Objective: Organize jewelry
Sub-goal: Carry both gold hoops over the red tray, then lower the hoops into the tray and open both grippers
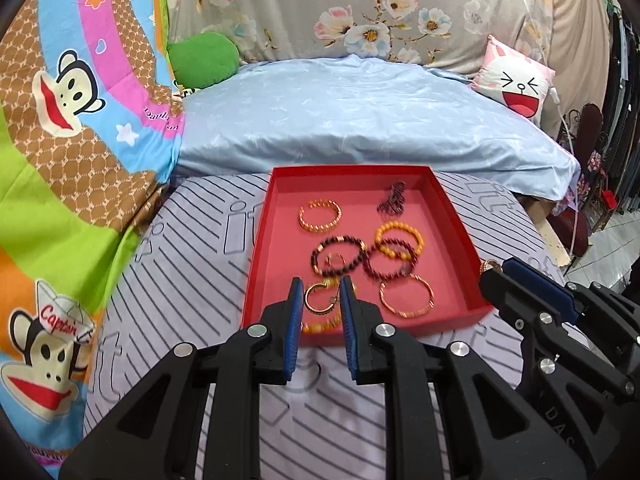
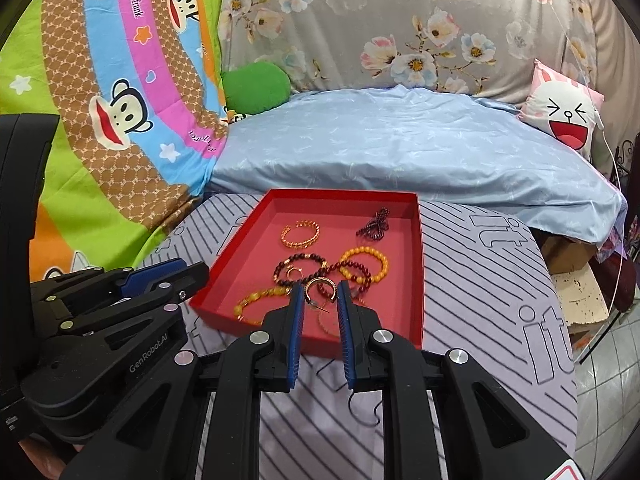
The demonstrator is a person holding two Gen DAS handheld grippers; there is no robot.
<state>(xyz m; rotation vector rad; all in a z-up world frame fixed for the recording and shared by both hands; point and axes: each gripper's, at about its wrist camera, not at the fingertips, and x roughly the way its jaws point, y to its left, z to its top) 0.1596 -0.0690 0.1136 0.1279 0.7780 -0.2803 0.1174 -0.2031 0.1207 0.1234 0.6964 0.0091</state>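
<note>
On the striped grey cushion sits a shallow red tray holding the jewelry, just ahead of both grippers.

The left gripper is released, its blue pads apart, with its tips over the tray's near edge. Between the tips lies a gold hoop earring, not touched by either pad as far as can be told, and below it a strand of amber beads along the near wall. Further in, from left to right: a gold twisted bangle on its own, a dark red bead bracelet with a small gold ring inside its loop, a second dark red bracelet overlapping an orange bead bracelet, and a thin gold bangle near the front right. A dark bead strand, bunched up, lies alone toward the far right corner.

The right gripper is also parted, holding nothing clearly; in its own view another gold hoop earring appears between its tips, and whether a pad touches it cannot be told. In the left view this gripper sits outside the tray's right wall, with a small gold piece showing at its tip.

Around the cushion: a cartoon monkey quilt at left, a green pillow, a light blue sheet behind the tray, floral fabric at the back, and a pink laughing-face pillow at right.
</note>
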